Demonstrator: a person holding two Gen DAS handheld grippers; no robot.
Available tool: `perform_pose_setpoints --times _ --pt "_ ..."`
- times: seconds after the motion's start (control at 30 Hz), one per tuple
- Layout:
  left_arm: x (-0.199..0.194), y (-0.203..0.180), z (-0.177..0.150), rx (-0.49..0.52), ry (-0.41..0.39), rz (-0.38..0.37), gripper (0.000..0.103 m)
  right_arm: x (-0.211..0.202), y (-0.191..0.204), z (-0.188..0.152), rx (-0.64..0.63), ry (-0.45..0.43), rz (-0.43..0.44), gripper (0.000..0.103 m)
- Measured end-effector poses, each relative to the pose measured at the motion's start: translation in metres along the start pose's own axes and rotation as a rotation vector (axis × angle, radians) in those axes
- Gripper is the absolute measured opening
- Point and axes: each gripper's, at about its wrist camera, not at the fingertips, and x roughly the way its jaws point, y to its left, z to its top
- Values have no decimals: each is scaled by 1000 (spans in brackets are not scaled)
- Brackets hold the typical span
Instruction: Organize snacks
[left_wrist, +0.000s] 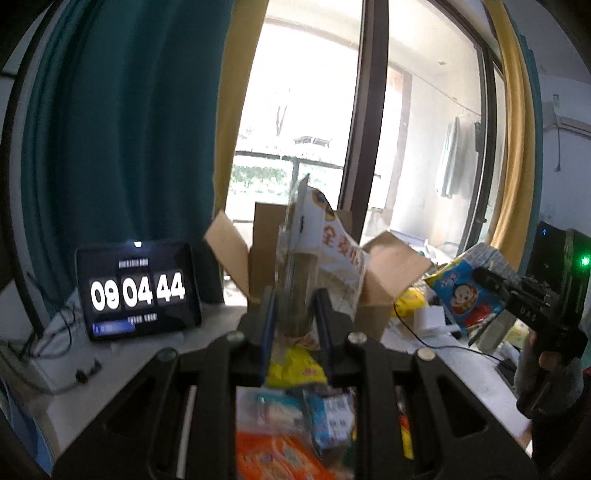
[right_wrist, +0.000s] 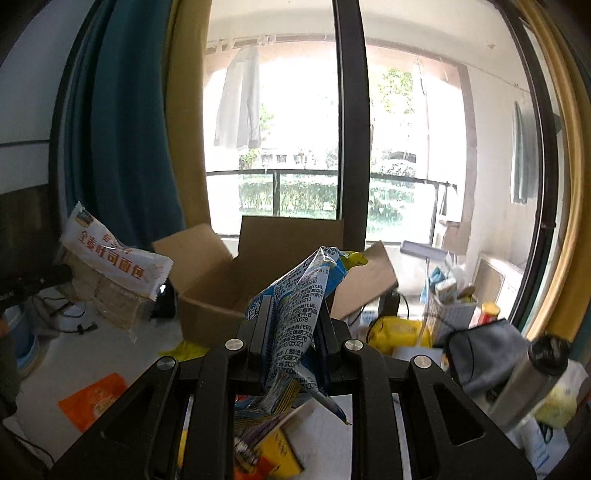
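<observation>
Your left claw (left_wrist: 295, 314) is pinching a clear bread bag (left_wrist: 317, 251) by its lower end; the bag stands upright between the fingers, its white top with red lettering leaning right, in front of the open box (left_wrist: 384, 273). Seen from your right side, that same bread bag (right_wrist: 114, 262) hangs in the air at the left, well apart from the box (right_wrist: 210, 295).

Your right claw (right_wrist: 291, 332) is pressed onto a blue-and-white packet (right_wrist: 299, 306), crumpled between the fingers, its top rising toward the box mouth and its tail drooping below the fingers. From the left camera the packet (left_wrist: 465, 291) shows a cartoon face, held up to the right of the box.

Under both claws the table (right_wrist: 92, 354) carries more snacks: an orange pack (right_wrist: 92, 398), a yellow pack (left_wrist: 291, 369). A clock tablet (left_wrist: 138, 290) stands at the left.
</observation>
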Motion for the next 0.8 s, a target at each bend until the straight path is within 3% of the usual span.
perform_pose_setpoints --times 0.43,0.6,0.8 --pt "91 8 44 62 -47 50 22 80 -19 46 -17 -28 -40 22" --pt "164 23 50 39 -1 64 22 126 -27 49 -13 -31 -71 22" --pt "237 30 47 53 86 108 24 185 -39 43 43 26 -83 22"
